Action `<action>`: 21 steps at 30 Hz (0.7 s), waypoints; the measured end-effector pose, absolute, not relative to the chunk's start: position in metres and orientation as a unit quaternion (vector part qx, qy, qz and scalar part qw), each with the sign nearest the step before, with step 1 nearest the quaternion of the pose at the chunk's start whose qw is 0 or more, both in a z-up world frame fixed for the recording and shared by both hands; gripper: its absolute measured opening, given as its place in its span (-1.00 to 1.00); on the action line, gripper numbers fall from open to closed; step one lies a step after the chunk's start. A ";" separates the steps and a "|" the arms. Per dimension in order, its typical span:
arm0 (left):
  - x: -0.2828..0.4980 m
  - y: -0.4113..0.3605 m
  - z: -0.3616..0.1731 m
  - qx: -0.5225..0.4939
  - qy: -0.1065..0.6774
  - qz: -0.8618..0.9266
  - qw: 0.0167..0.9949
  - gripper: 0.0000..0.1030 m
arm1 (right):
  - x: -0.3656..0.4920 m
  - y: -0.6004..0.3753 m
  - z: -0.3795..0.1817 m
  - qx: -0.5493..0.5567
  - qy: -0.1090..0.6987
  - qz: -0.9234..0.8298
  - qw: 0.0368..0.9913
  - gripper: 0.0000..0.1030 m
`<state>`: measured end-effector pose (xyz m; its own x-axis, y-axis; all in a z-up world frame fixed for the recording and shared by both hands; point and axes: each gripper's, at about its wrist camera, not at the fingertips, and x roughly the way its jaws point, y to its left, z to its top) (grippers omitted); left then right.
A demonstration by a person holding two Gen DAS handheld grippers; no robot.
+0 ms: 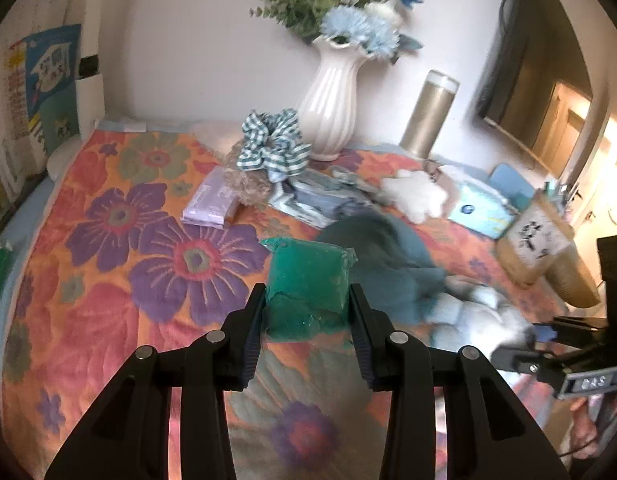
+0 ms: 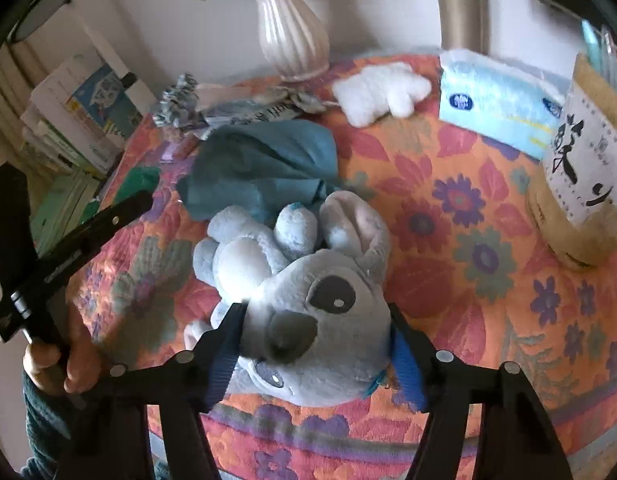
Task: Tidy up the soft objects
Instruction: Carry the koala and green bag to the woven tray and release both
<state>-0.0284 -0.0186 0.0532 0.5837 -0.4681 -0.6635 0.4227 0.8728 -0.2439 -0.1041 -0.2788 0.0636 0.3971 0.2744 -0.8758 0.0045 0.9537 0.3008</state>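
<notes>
My left gripper (image 1: 308,300) is shut on a green squashy packet (image 1: 306,280) and holds it just above the floral cloth (image 1: 108,240). My right gripper (image 2: 314,316) is closed around the head of a grey plush koala (image 2: 308,280) that lies on the cloth; its fingers (image 2: 224,344) press both sides of the head. A teal cloth (image 2: 264,160) lies crumpled behind the koala. A white plush (image 2: 382,90), a striped scrunchie (image 1: 272,142) and a beige fluffy item (image 1: 244,182) lie farther back.
A white vase (image 1: 328,96) with blue flowers and a gold cylinder (image 1: 428,114) stand at the back wall. A tissue pack (image 2: 496,108) and a paper bag (image 2: 588,168) are at the right. A purple packet (image 1: 210,204) lies left of the scrunchie. Books (image 1: 44,92) stand at the left.
</notes>
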 end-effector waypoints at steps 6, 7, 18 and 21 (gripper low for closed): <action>-0.055 -0.027 0.094 -0.042 0.346 -0.280 0.894 -0.30 | -0.125 -0.298 0.107 0.160 0.491 0.090 0.851 0.27; -0.059 -0.030 0.102 -0.043 0.340 -0.286 0.895 -0.30 | -0.131 -0.302 0.118 0.161 0.480 0.089 0.858 0.27; -0.106 -0.114 0.183 -0.010 0.268 -0.366 0.891 -0.30 | -0.204 -0.380 0.207 0.182 0.366 0.027 0.912 0.27; -0.114 -0.148 0.202 0.004 0.252 -0.388 0.887 -0.30 | -0.221 -0.412 0.221 0.194 0.336 -0.006 0.921 0.27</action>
<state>-0.1143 -0.1479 0.2023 0.5722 -0.6851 -0.4509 0.6892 0.6996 -0.1883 -0.2215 -0.4122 0.2210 0.7737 0.1198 -0.6221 0.1416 0.9244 0.3541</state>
